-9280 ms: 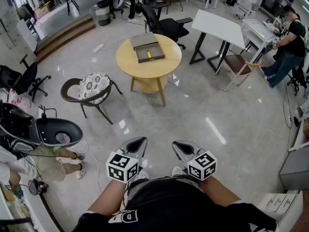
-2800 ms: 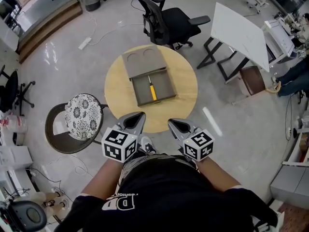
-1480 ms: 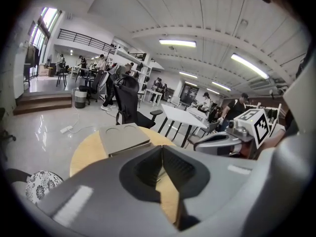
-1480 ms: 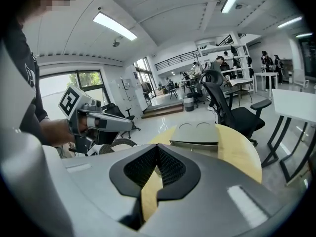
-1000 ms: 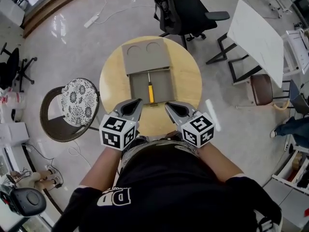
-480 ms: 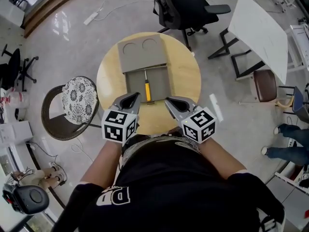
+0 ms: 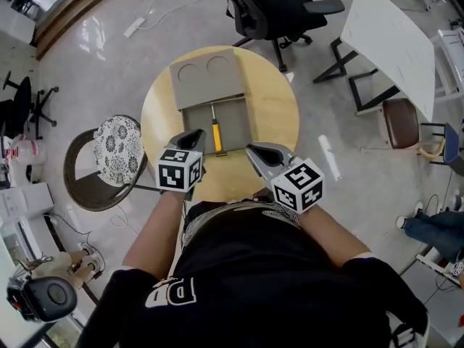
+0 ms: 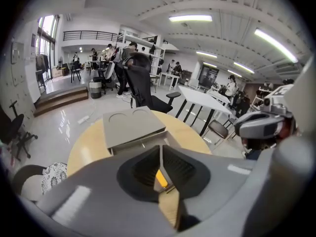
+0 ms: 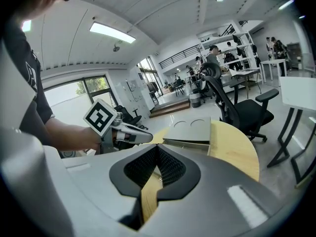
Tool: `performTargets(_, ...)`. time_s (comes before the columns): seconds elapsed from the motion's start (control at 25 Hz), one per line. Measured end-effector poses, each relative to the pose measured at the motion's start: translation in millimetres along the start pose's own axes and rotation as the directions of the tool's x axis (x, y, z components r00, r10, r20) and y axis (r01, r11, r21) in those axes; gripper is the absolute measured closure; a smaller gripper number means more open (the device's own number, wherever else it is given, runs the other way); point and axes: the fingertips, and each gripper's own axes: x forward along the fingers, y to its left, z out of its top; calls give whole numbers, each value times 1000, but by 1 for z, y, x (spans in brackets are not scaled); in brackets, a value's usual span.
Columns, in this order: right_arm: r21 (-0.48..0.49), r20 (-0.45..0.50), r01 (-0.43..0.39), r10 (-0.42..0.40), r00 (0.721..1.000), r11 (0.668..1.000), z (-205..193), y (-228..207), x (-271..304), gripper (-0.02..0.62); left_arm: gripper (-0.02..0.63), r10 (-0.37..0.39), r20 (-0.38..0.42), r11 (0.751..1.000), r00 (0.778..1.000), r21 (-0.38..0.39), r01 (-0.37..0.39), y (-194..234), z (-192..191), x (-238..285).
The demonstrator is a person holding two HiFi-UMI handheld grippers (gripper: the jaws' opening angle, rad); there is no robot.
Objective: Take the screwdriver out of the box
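A grey box (image 7: 226, 125) lies open on the round wooden table (image 7: 272, 107), its lid (image 7: 206, 78) folded back on the far side. Inside the tray lies the screwdriver (image 7: 215, 138), yellow handle toward me, thin shaft pointing at the lid. My left gripper (image 7: 196, 134) hangs shut over the tray's near left corner, just left of the handle, with nothing held. In the left gripper view the shut left gripper (image 8: 160, 148) frames a bit of yellow handle (image 8: 161, 179) below its tips. My right gripper (image 7: 249, 150) is shut and empty, over the table's near edge, right of the box.
A black office chair (image 7: 279, 6) stands beyond the table. A patterned round chair (image 7: 118, 151) sits at its left. A white table (image 7: 391, 27) and a brown stool (image 7: 402, 122) are off to the right. In the right gripper view the left gripper (image 9: 129, 135) reaches toward the lid (image 9: 190, 131).
The person has walked up to the table. Over the last second the left gripper has moved forward and down to the box's near left corner; the right gripper has edged a little forward.
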Motion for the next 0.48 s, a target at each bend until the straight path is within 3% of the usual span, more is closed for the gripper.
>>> performTargets(0.24, 17, -2, 2, -2, 1000, 1000, -2, -13, -8, 595, 543, 22, -51, 998, 998, -54, -24, 7, -13, 28)
performTargets(0.44, 28, -4, -2, 3, 1000, 1000, -5, -23, -13, 594, 540, 44, -82, 998, 996, -38, -47, 4, -19, 46)
performTargets(0.48, 30, -5, -3, 3, 1000, 1000, -6, -26, -14, 594, 505, 49, -90, 998, 995, -36, -53, 4, -20, 50)
